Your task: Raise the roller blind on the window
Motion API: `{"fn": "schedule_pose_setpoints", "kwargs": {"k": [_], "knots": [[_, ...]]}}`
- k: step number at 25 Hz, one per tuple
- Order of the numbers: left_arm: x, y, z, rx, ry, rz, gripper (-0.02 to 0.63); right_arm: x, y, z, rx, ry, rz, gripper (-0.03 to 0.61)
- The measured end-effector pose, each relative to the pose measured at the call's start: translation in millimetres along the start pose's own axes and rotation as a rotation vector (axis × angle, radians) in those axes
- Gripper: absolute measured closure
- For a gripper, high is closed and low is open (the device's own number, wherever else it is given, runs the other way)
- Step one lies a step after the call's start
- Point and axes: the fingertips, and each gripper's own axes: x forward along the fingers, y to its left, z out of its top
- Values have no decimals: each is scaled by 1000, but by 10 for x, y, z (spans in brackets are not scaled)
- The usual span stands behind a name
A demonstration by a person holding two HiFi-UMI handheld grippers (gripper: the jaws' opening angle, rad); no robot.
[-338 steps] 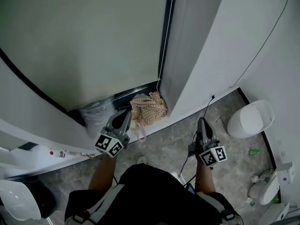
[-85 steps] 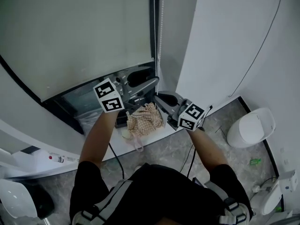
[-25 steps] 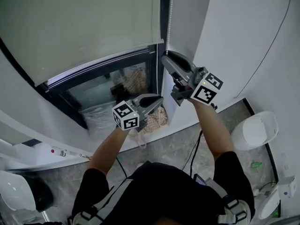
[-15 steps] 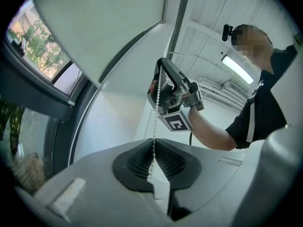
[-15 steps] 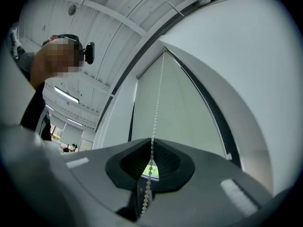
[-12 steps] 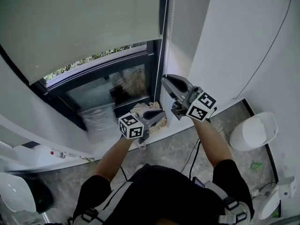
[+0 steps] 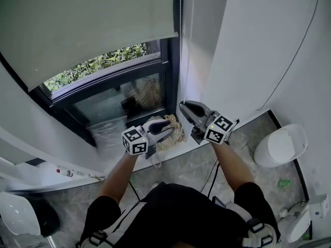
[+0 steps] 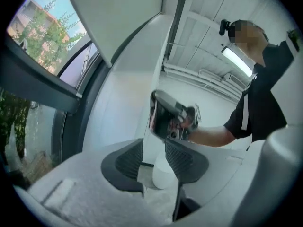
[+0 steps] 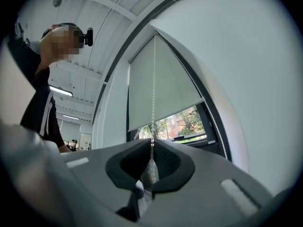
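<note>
1. The right gripper, at centre frame, is clenched on the bead chain.
2. The left gripper is opening its jaws, with nothing between them.
3. The roller blind fills the upper left, leaving the lower window uncovered.

White walls; grey marbled floor

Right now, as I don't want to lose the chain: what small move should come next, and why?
Probably raise the left gripper and close it on the bead chain above the right gripper. The right gripper is shut on the chain, well below the hem of the roller blind. The left gripper's jaws are opening with nothing between them, and the blind covers the upper window.
</note>
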Motion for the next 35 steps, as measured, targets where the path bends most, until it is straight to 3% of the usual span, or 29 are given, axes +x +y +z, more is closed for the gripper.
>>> {"fn": "schedule_pose_setpoints", "kwargs": {"k": [4,7,15,25,26,28,31,35], "knots": [[38,-101,903,67,-156,-43,460,15,63,-28,17,-10,10,561],[135,-249,1497,113,-222,-95,460,17,117,-46,8,-2,17,561],[429,-387,2237,213,-215,-218,460,-30,70,-50,-5,18,-6,561],[592,-605,2437,233,-232,-315,462,-6,165,-81,6,22,21,560],[587,-606,2443,227,-242,-318,481,3,177,-70,8,20,23,560],[557,-544,2461,191,-271,-309,594,14,191,-57,9,19,29,560],[493,-401,2469,102,-299,-289,598,13,214,-101,9,33,41,560],[514,-355,2274,122,-241,-249,598,-37,212,-341,11,93,47,560]]}}
